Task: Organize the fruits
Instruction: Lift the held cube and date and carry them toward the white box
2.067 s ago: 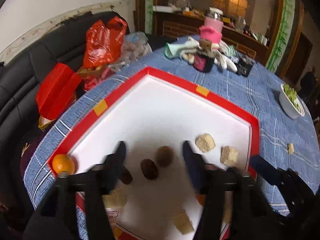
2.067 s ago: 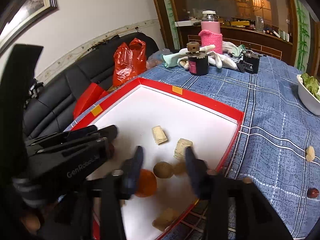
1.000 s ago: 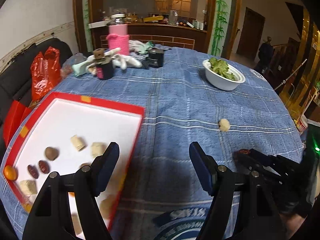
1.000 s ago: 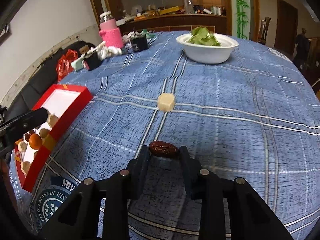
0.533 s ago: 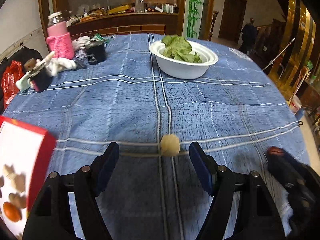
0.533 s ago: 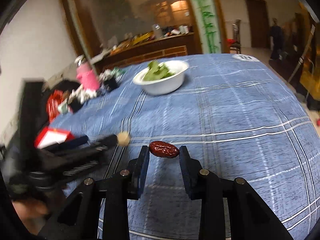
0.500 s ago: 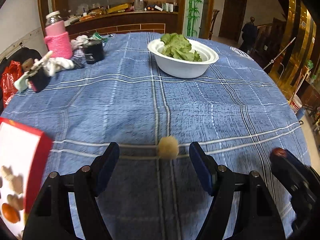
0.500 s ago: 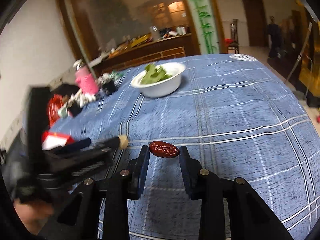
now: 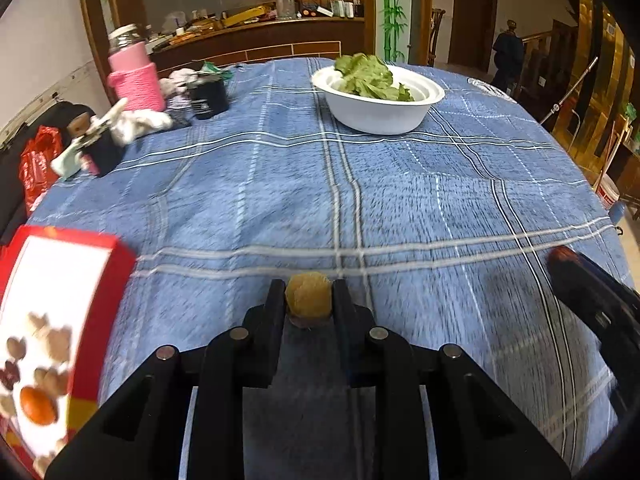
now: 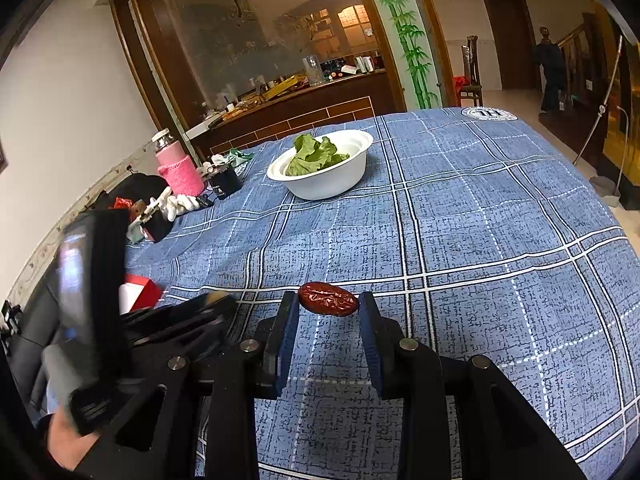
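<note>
My left gripper is shut on a small round yellowish fruit, held at its fingertips just above the blue plaid tablecloth. My right gripper is shut on a wrinkled red date, lifted above the cloth. The red-rimmed white tray lies at the left, with an orange, dark dates and several pale pieces in it; a corner of it shows in the right wrist view. The right gripper's tip with the date shows at the right edge of the left wrist view.
A white bowl of green leaves stands at the far middle of the round table. A pink-sleeved bottle, a black cup, white gloves and small items crowd the far left. A black sofa with a red bag lies beyond the left edge.
My left gripper has closed on the yellowish fruit that lay between its open fingers half a second ago. My right gripper still holds the date and has barely moved.
</note>
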